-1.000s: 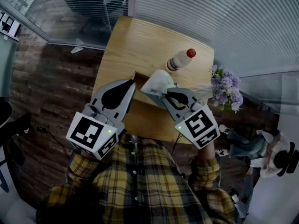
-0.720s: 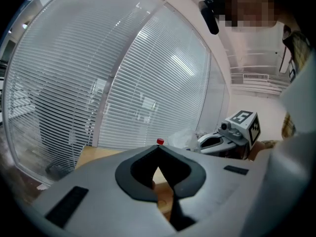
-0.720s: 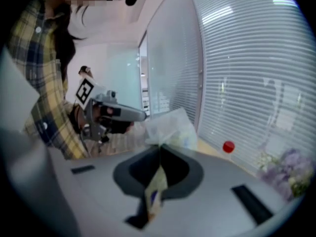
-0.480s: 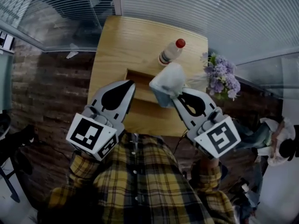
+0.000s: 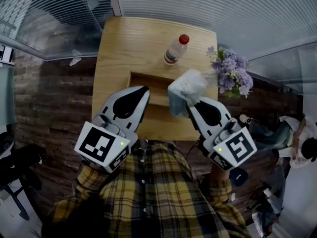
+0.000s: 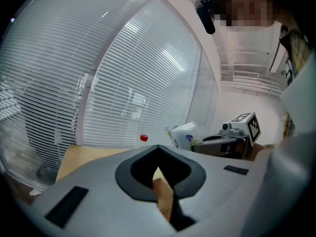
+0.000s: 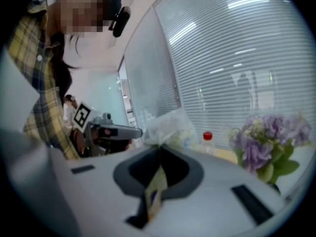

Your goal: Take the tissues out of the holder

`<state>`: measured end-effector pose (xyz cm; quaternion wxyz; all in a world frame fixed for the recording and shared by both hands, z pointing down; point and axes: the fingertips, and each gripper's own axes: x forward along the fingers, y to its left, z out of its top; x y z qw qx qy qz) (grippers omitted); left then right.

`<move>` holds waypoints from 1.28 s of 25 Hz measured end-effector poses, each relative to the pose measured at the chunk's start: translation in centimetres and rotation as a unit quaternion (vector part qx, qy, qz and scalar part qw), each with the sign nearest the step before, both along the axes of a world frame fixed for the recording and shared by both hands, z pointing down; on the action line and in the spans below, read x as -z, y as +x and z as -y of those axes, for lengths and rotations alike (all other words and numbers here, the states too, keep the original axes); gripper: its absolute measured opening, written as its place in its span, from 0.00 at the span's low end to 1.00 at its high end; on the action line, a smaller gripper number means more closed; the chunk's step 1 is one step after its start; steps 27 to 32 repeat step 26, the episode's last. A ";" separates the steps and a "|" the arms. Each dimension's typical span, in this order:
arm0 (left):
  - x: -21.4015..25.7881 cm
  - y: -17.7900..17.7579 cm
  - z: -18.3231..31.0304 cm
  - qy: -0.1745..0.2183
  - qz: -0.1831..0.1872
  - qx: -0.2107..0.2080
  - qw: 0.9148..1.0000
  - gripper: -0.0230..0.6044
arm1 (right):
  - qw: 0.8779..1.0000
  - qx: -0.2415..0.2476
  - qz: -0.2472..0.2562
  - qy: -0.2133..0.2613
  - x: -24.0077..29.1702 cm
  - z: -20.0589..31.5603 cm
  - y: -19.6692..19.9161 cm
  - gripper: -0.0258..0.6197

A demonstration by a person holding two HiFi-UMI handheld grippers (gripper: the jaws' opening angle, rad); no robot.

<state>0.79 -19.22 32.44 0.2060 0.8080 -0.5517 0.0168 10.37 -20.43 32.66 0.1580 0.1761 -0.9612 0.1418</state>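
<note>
Left claw (image 5: 144, 89): closed, tips meeting, nothing between them. It hangs over the near left end of the wooden holder (image 5: 148, 79) on the surface (image 5: 124, 43).

Right claw (image 5: 190, 102): clamped on a thin edge of the tissue pack (image 5: 186, 88), which sits up out of the holder, above its right end.

Pack: soft, crinkled clear wrap, white tissues inside. It carries a blue mark too small to read.

Behind: bottle (image 5: 175, 50), red cap. Purple flowers (image 5: 230, 72) at far right.

The right tongs (image 5: 190, 104) and tissue pack (image 5: 185, 88) cover the right end of the holder (image 5: 148, 74); the pack's print is blurred, and the label on the bottle (image 5: 175, 52) is too small to read.
</note>
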 end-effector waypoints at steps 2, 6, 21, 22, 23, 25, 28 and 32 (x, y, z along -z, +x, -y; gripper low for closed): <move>0.2 0.3 0.0 -0.001 -0.003 -0.005 1.000 0.05 | 1.000 -0.006 0.007 -0.006 0.0 -0.1 0.1 0.07; 0.3 0.3 0.0 0.000 -0.004 -0.006 1.000 0.05 | 1.000 -0.010 0.018 -0.014 0.3 -0.4 -0.2 0.07; -0.1 -0.6 -0.6 0.003 0.000 0.013 1.000 0.05 | 0.999 0.000 0.021 -0.025 0.0 -0.9 0.0 0.07; 0.0 -0.7 -0.4 0.003 0.000 0.013 1.000 0.05 | 0.999 0.004 0.020 -0.027 0.1 -0.7 -0.2 0.07; 0.0 -0.9 -0.3 0.002 0.001 0.014 1.000 0.05 | 0.999 0.008 0.019 -0.027 0.1 -0.6 -0.4 0.07; 0.1 -1.3 -0.2 0.002 0.003 0.015 1.000 0.05 | 0.999 0.019 0.018 -0.027 0.3 -0.4 -0.9 0.07; 0.2 -1.5 -0.1 0.002 0.004 0.015 1.000 0.05 | 0.999 0.025 0.018 -0.026 0.3 -0.3 -1.1 0.07; 0.2 -1.5 -0.1 0.002 0.004 0.015 1.000 0.05 | 0.999 0.025 0.018 -0.026 0.3 -0.3 -1.1 0.07</move>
